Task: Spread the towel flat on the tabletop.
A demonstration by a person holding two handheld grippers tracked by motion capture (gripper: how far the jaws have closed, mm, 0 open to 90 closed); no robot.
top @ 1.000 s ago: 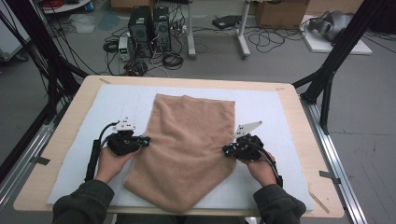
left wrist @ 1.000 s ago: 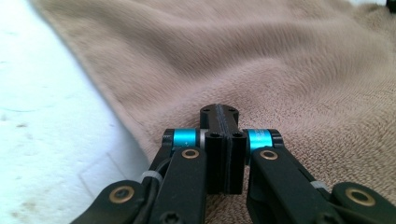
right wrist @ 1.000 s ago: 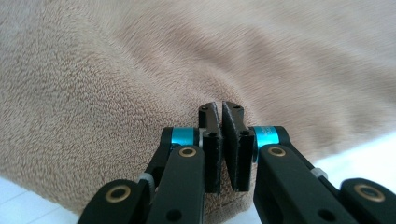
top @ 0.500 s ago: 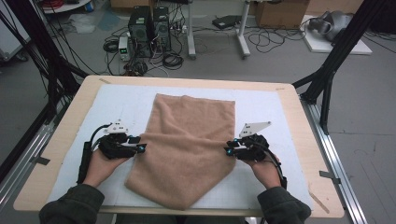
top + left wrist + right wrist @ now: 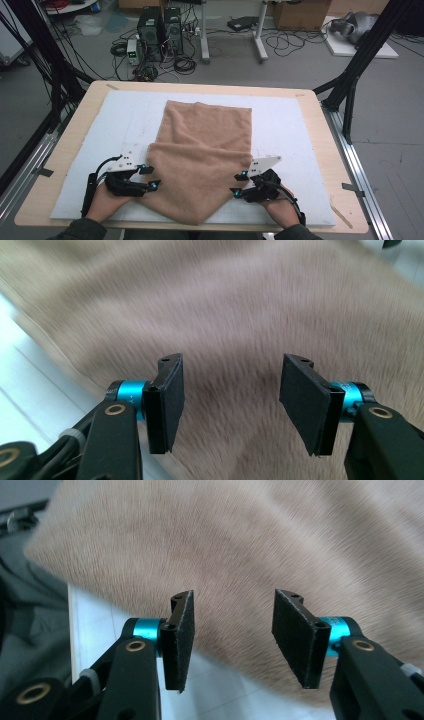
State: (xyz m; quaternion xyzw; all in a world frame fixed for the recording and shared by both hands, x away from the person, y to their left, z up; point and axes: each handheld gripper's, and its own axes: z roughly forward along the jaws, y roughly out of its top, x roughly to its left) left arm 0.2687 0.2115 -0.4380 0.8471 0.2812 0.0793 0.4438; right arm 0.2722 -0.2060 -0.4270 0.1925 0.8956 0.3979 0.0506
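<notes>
Between both claws: towel (image 5: 202, 160); L claw (image 5: 151, 177), R claw (image 5: 237, 183) just opened, clear.

A tan towel (image 5: 202, 160) lies on the white mat (image 5: 290, 130) of the bench (image 5: 65, 150), its near end folded to a point at the bench's near edge. The left claw (image 5: 151, 177) and right claw (image 5: 237, 183), jaws just opened and empty, flank that point.

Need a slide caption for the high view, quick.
Both tongs, left and right, open beside a tan towel on the white mat.
</notes>
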